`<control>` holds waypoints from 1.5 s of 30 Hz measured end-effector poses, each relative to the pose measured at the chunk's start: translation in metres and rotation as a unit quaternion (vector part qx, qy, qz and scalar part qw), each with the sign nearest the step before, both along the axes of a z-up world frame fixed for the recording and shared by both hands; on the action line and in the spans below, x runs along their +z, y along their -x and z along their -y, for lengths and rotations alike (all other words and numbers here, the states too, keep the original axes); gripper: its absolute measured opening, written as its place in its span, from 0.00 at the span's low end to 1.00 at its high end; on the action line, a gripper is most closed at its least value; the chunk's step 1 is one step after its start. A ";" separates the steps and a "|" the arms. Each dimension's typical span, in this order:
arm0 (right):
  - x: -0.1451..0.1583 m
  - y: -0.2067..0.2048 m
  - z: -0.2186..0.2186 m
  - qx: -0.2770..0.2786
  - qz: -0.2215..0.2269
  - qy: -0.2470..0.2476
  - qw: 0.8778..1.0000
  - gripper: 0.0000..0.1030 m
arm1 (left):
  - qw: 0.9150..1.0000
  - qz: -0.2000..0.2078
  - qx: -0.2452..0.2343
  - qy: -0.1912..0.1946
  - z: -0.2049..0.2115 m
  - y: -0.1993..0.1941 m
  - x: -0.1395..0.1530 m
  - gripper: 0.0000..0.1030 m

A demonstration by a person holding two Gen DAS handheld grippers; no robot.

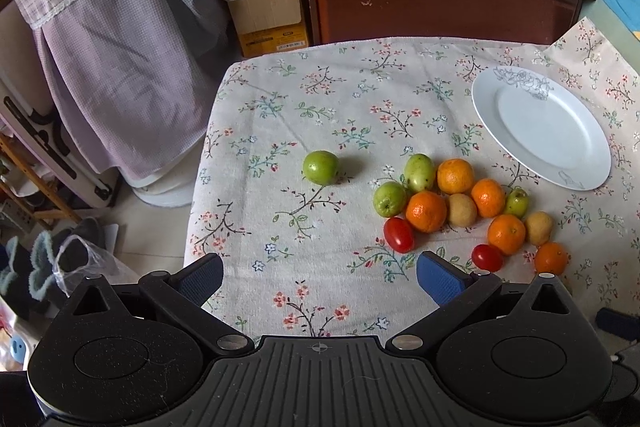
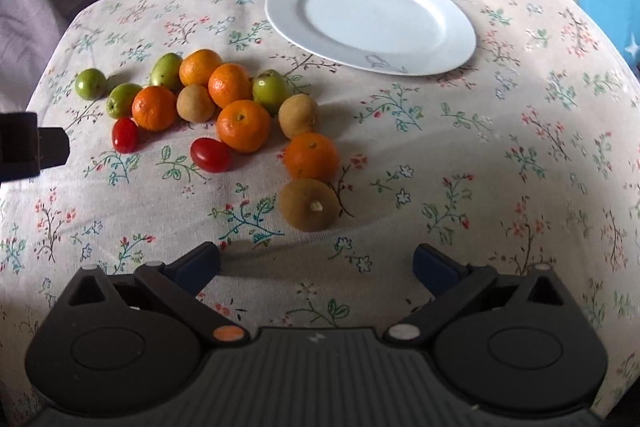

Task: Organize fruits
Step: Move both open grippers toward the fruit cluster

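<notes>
both grippers spread wide, holding nothing. right gripper (image 2: pixel 316 261) hangs just short of the nearest brown fruit (image 2: pixel 307 203); left gripper (image 1: pixel 320 277) is over bare cloth, the lone green fruit (image 1: pixel 320 167) ahead of it. plate (image 2: pixel 452 39) empty, the rest of the fruit heaped beside it on the tablecloth (image 2: pixel 500 163). likely first pick is the brown one — centre it between the fingers, drop low, close gently so it doesn't roll, then lift clear of the orange (image 2: pixel 311 155) touching it.
</notes>
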State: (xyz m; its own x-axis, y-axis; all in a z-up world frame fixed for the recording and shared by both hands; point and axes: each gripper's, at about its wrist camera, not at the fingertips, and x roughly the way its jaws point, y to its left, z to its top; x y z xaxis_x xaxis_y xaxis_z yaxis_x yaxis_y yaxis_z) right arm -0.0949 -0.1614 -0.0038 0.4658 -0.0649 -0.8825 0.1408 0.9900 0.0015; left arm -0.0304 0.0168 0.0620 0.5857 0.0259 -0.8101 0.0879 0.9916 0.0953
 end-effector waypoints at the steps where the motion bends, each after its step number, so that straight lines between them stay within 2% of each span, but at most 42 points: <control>1: -0.001 -0.002 0.001 0.007 -0.003 -0.001 1.000 1.00 | 1.000 -0.001 -0.001 -0.002 0.001 0.000 -0.001 1.00; 7: -0.004 -0.009 0.006 0.048 -0.005 -0.003 0.999 0.99 | 1.000 -0.005 0.006 -0.012 0.003 -0.001 -0.005 1.00; 11: 0.000 -0.013 0.014 0.024 0.005 0.017 1.000 0.99 | 1.000 -0.008 0.008 -0.019 0.004 -0.002 -0.007 1.00; 14: 0.011 -0.015 0.020 0.019 0.027 0.009 0.999 0.99 | 1.000 -0.011 0.008 -0.018 0.005 -0.002 -0.007 1.00; 19: 0.021 -0.016 0.016 0.037 0.055 0.031 0.997 0.99 | 1.000 -0.019 0.002 -0.017 0.010 -0.002 -0.010 1.00; 23: 0.019 -0.017 0.017 0.037 0.048 0.021 0.998 0.99 | 1.000 -0.020 0.001 -0.020 0.011 -0.002 -0.011 1.00; 45: 0.021 -0.012 0.014 0.050 0.052 0.034 0.997 0.97 | 0.999 -0.031 0.007 -0.016 0.006 -0.005 -0.018 1.00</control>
State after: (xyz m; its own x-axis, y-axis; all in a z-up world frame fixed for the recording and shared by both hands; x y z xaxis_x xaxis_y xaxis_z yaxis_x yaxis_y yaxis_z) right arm -0.0828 -0.1755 0.0167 0.5614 -0.0707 -0.8245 0.0437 0.9975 -0.0557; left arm -0.0258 0.0106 0.0440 0.5335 0.0613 -0.8436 0.0801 0.9892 0.1225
